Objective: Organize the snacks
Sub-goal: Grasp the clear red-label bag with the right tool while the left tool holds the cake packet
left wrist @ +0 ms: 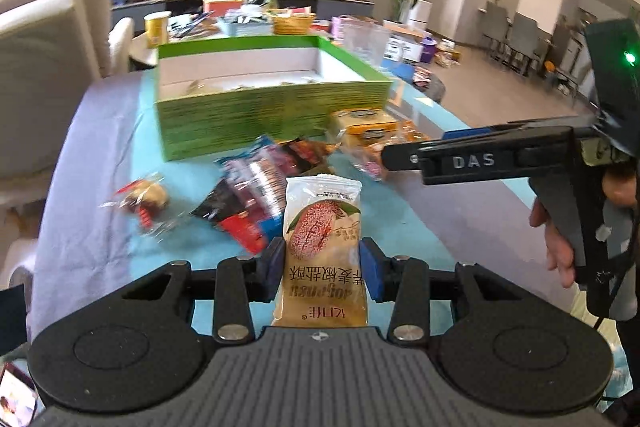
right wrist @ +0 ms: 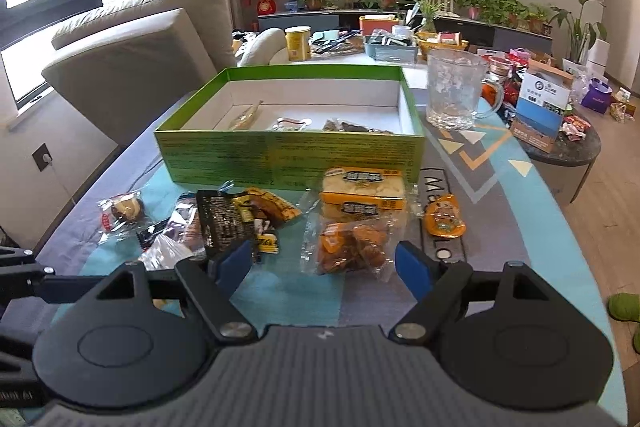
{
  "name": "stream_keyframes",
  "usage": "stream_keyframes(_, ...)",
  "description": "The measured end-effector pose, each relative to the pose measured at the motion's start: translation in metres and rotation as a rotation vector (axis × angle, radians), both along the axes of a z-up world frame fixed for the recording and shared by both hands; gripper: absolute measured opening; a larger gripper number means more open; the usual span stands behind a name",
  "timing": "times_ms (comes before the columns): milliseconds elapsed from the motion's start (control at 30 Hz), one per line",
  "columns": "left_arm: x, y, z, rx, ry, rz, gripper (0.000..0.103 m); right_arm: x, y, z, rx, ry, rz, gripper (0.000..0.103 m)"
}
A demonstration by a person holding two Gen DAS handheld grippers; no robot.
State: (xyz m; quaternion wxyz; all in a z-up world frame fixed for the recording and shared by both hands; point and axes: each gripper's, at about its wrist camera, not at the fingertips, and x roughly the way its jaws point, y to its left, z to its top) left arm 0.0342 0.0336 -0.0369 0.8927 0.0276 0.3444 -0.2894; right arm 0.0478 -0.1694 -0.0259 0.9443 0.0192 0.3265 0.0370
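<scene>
My left gripper [left wrist: 322, 267] is shut on a beige snack packet [left wrist: 320, 223] printed with a pink cookie, held just above the table. Beyond it stands an open green box [left wrist: 272, 115] [right wrist: 288, 155] with a few snacks lying inside. My right gripper [right wrist: 326, 267] is open and holds nothing. It hangs low over a clear bag of orange snacks [right wrist: 352, 247]. From the left wrist view that right gripper [left wrist: 400, 157] shows side-on at the right, with a hand on its handle. Loose packets [left wrist: 256, 195] [right wrist: 236, 219] lie in front of the box.
On the blue-patterned tablecloth are a yellow cake pack [right wrist: 362, 195], a small orange packet [right wrist: 444, 217] and a wrapped round sweet [right wrist: 124, 211] [left wrist: 148, 199]. A glass mug [right wrist: 456, 91] stands right of the box. A beige sofa [right wrist: 132, 59] is at the left.
</scene>
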Motion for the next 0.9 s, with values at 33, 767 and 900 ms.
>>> stream_keyframes(33, 0.001, 0.003, -0.001, 0.002, 0.002, 0.017, 0.038, 0.0, 0.002, 0.0, 0.0, 0.002, 0.005, 0.045)
stream_keyframes(767, 0.0, 0.069, -0.014, -0.003, 0.075, 0.16, 0.038, 0.064, 0.123, 0.008, 0.04, 0.018, 0.418, 0.045)
stream_keyframes(900, -0.001, 0.081, -0.016, -0.009, 0.087, 0.174, 0.038, 0.088, 0.151, -0.004, -0.026, 0.06, 0.471, 0.045)
